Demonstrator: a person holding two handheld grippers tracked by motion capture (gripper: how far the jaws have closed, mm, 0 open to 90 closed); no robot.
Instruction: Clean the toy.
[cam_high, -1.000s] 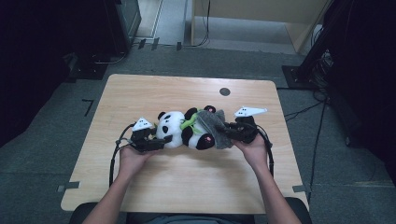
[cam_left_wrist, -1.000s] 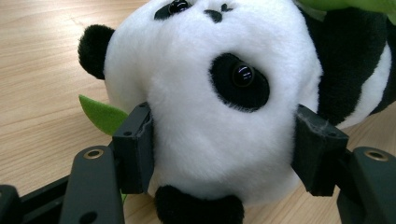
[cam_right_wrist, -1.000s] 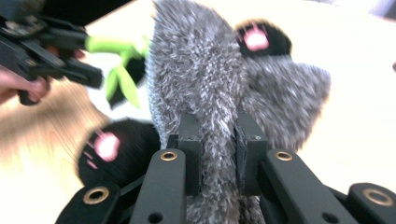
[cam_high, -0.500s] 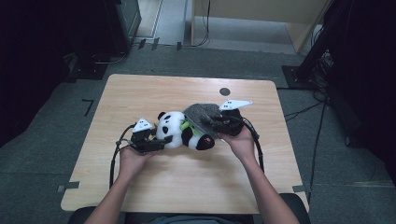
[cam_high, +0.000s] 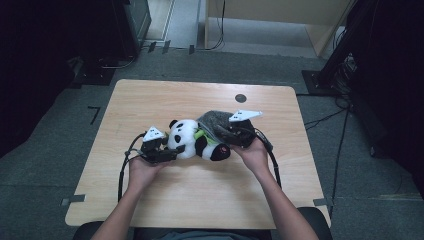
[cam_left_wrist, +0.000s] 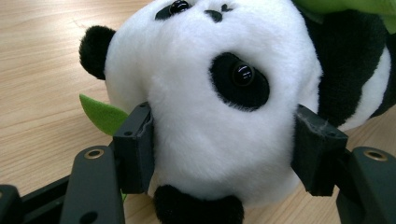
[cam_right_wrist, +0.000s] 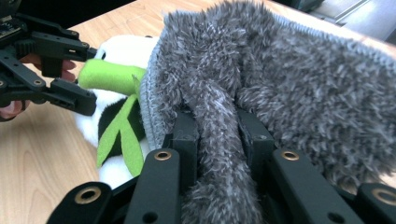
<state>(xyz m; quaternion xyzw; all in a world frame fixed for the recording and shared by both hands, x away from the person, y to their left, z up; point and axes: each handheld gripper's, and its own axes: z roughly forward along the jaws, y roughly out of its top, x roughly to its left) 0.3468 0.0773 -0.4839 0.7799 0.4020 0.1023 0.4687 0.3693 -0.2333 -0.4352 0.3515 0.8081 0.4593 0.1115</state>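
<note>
A black-and-white panda plush (cam_high: 192, 140) lies on its side at the middle of the wooden table (cam_high: 150, 100), a green felt bamboo sprig (cam_right_wrist: 109, 77) at its chest. My left gripper (cam_high: 175, 149) is shut on the panda's head (cam_left_wrist: 224, 107), both pads (cam_left_wrist: 135, 149) sunk into the white fur. A grey fuzzy cloth (cam_high: 215, 119) is draped over the panda's body from the right. My right gripper (cam_right_wrist: 217, 135) is shut on a bunched fold of this grey cloth (cam_right_wrist: 289, 79), right beside the panda's dark feet.
A small dark round spot (cam_high: 240, 98) marks the table behind the plush. Black cables (cam_high: 272, 160) trail from both grippers toward the near edge. Bare wood lies in front of and to both sides of the toy. Dark equipment stands on the grey floor around.
My right hand has moved left with the grey cloth, pulling it further over the panda's body. The left gripper and the panda's head have stayed put.
</note>
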